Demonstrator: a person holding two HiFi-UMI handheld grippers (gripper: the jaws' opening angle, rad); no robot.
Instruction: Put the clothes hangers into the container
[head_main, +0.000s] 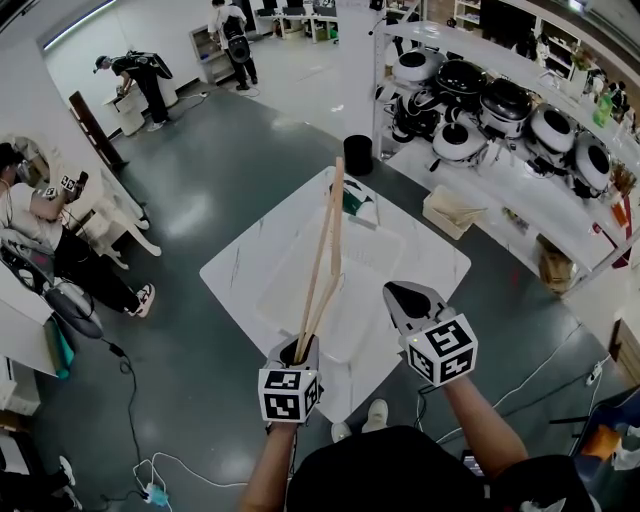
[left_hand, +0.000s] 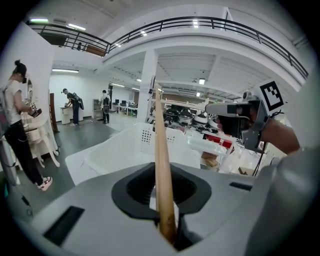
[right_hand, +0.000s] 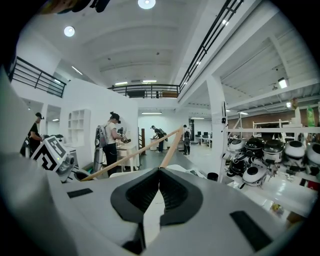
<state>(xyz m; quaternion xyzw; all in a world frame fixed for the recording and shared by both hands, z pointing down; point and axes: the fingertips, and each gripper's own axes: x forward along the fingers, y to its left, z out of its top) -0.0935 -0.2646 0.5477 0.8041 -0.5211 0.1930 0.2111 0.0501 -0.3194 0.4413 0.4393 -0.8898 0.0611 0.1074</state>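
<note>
On a white table (head_main: 232, 272) in the middle of a large hall sits a white plastic container (head_main: 375, 300), perforated along its wall. Floor (head_main: 200, 180) dark grey, glossy. Far right: white shelving (head_main: 520, 190) loaded with black-and-white round appliances (head_main: 500, 105); black bin (head_main: 358, 155) at the table's far end. Several people work at stations far left.

Left gripper (head_main: 303, 350) pinches the end of a wooden clothes hanger (head_main: 326, 250), which rises over the container's left side. Right gripper (head_main: 398, 292), just beside it over the container's near right, has its jaws pressed together on nothing.
</note>
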